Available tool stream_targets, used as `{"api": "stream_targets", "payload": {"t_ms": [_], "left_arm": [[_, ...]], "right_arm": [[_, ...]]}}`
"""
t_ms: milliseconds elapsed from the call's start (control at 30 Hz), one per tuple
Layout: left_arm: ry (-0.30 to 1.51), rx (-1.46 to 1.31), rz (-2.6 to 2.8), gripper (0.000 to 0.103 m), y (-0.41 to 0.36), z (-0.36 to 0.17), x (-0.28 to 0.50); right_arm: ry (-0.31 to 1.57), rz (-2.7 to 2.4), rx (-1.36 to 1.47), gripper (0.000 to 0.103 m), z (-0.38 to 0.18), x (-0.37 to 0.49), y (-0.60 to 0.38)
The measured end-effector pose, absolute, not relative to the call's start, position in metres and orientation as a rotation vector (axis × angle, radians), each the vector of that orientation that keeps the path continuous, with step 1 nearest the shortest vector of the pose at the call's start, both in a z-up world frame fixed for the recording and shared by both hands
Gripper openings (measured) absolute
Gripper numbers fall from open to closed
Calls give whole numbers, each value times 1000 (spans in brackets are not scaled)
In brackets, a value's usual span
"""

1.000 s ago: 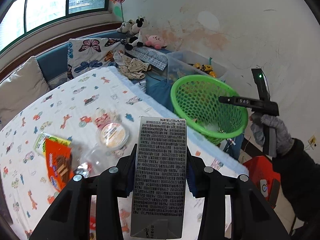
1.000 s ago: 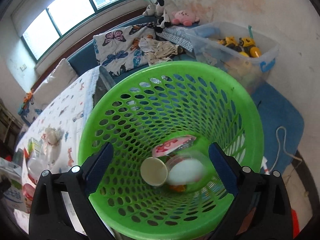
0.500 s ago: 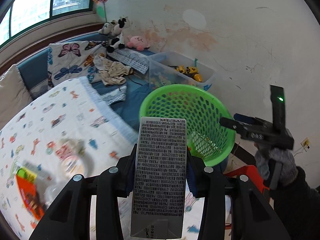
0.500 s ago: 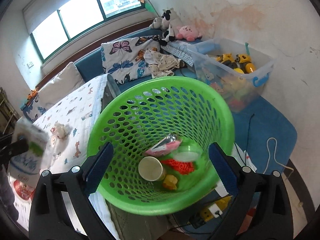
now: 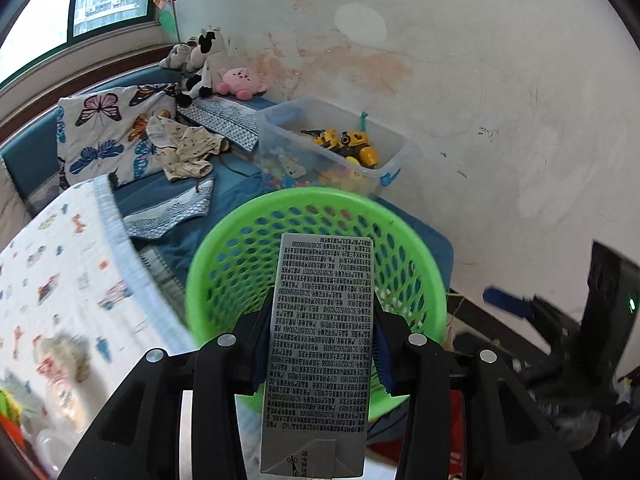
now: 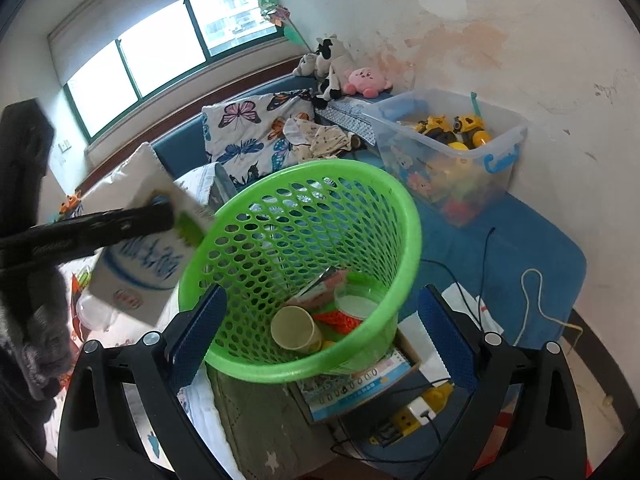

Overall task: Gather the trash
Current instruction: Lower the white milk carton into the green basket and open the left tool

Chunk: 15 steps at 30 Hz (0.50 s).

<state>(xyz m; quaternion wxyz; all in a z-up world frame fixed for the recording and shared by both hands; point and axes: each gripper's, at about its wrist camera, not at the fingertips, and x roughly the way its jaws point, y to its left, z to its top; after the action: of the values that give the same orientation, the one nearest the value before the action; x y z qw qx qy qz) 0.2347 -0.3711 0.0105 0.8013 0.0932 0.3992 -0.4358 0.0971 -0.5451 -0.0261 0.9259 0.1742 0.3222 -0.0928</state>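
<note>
Left wrist view has one green basket (image 5: 416,256) right ahead of and below the left gripper (image 5: 322,360), which is clamped on one carton (image 5: 320,344) whose long axis runs straight out along the fingers, so that hand's nearer. Right gripper (image 6: 316,332) gapes wide, holding nothing, looking down into the basket at one paper cup (image 6: 294,326) and a few other scraps.
</note>
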Motion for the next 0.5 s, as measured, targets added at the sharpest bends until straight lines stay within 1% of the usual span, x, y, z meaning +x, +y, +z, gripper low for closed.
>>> {"api": "stream_targets", "payload": {"t_ms": [67,100,200,333,500], "left_arm": [[865,192,-932,41,-382,8,235],[867,188,-933,43,-386,7,236],[873,164,-938,64,-393,4,235],[884,120,-959,64,-393,2,234],[865,96,-955,64,-368,7,224]], "right_arm": [[654,-194,370,95,-26,94,-547],[650,-194,376,95,-26,92,-548],[643,-199,384,95,-26,87,-549],[641,-202,396,95,-28,80,-549],[634,-186,400,95,-25,75,-542]]}}
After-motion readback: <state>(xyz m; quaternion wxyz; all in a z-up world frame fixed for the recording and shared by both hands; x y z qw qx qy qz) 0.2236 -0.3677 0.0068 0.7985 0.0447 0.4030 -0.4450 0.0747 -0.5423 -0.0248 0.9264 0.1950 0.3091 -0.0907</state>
